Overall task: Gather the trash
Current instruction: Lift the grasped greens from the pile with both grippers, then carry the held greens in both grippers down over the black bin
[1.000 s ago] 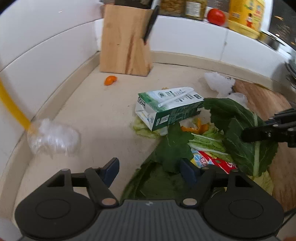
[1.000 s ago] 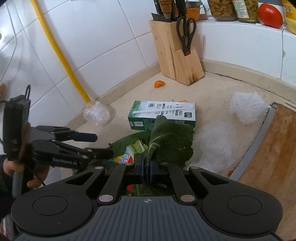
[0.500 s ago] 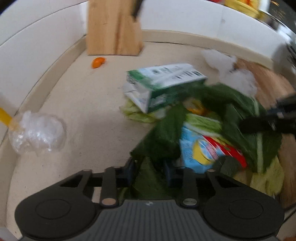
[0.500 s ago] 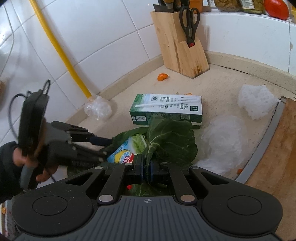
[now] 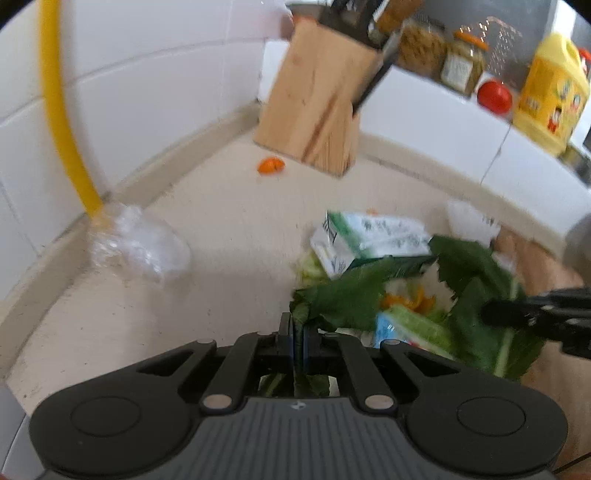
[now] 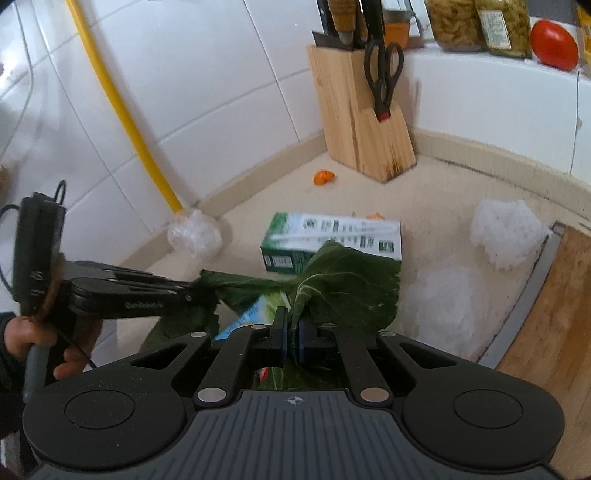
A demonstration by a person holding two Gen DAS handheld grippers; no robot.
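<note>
Leaf pickup step. Left tool [image 5: 297, 334] clamped on dark leaf [image 5: 347, 299]; right tool [image 6: 291, 338] pinching big leaf [image 6: 351, 291]. Carton [image 6: 332, 240] just beyond tips, on table [image 5: 221, 236]. Next, likely: lift both together, keep wrapper [image 6: 251, 314] from sliding out.

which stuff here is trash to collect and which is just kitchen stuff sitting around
Trash:
green leaf in the right gripper
second leaf in the left gripper
milk carton
orange peel scrap

Lying about:
knife block
tomato
jars

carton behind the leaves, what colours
Green and white carton, clearest in the right wrist view.
</note>
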